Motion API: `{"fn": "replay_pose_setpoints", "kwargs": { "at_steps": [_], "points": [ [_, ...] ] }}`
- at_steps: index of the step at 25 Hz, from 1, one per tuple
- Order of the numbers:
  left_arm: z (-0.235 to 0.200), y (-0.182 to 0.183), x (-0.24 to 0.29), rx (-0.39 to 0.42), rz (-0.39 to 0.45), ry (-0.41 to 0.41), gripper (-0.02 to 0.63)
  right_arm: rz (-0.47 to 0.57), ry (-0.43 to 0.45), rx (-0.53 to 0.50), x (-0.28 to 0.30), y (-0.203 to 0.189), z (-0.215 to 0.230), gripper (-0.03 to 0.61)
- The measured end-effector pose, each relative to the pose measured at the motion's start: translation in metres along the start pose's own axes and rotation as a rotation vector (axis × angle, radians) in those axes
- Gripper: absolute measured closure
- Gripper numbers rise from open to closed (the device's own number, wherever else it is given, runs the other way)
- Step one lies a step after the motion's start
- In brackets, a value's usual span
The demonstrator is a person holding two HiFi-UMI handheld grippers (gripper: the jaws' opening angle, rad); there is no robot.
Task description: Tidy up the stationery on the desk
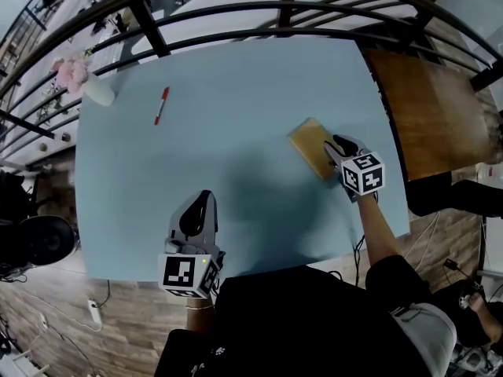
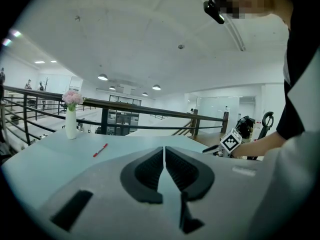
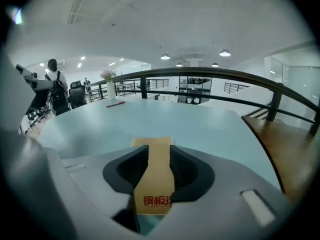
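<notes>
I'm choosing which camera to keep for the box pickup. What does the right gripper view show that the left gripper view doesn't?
Only the right gripper view: the tan box with red print, seen in the gap between the right gripper's parted jaws, and the brown wooden top beside the desk.
Only the left gripper view: the left gripper's jaws shut on nothing, and the right gripper's marker cube.
Both: the red pen, the vase of pink flowers, the blue desk and the railing.

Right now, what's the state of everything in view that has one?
left hand-held gripper: shut, empty.
right hand-held gripper: open, jaws flanking the brown packet.
brown packet: flat on the table, not lifted.
red pen: lying flat, untouched.
vase: upright, pink flowers in it.
</notes>
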State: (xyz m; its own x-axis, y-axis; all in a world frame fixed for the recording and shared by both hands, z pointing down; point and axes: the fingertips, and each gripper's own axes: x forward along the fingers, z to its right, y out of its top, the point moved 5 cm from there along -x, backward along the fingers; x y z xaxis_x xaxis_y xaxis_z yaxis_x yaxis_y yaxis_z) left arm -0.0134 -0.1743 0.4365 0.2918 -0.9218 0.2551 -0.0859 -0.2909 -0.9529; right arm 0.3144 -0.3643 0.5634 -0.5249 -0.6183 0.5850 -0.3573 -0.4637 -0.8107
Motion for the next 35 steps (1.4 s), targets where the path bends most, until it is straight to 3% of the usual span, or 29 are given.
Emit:
{"fn": "replay_pose_setpoints", "kwargs": {
  "at_steps": [16,21,32,35],
  "points": [
    [-0.005,-0.003,-0.009,-0.003,-0.006,0.024,0.594,-0.172,0.041,0.086,0.036,-0.033,0.023,0.360],
    [0.002,-0.003,-0.012,-0.002,-0.007,0.035,0.595,-0.180,0.066,0.115,0.034,-0.035,0.023,0.399],
    [0.022,-0.003,-0.022,0.011,0.013,0.036,0.595,-0.208,0.061,0.147,0.027,-0.046,0.013,0.402],
    [0.027,-0.006,-0.030,0.010,0.012,0.036,0.595,-0.211,0.026,0.154,0.021,-0.050,0.007,0.402]
  ]
}}
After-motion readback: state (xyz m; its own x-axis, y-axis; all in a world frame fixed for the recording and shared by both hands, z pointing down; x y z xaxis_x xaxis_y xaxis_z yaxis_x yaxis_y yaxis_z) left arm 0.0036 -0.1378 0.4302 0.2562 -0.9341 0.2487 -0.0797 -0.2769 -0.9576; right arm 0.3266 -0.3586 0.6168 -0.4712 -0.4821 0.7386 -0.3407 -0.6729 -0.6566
